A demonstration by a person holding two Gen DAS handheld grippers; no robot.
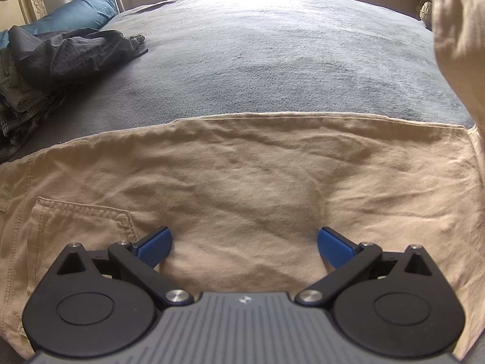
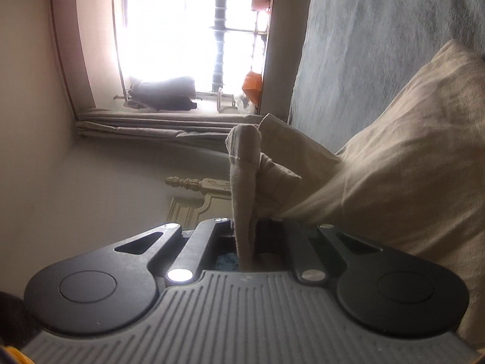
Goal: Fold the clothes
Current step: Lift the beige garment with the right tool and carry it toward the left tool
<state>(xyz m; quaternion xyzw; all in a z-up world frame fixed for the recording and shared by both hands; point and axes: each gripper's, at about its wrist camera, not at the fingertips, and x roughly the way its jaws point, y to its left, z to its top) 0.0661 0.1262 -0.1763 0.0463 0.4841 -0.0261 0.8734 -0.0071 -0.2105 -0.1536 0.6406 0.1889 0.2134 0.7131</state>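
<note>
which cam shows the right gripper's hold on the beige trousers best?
Right wrist: the right gripper is shut on a bunched hem of the beige trousers, close up. Left wrist shows only the lifted cloth at its right edge; that gripper is out of frame.

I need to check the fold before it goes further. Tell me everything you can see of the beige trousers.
The beige trousers are creased, cotton-like cloth with a stitched patch pocket. Most lies spread flat on the grey bedcover. The left gripper, jaws open, rests on the flat part. One hemmed end is lifted off the bed, pinched in the shut right gripper.
</note>
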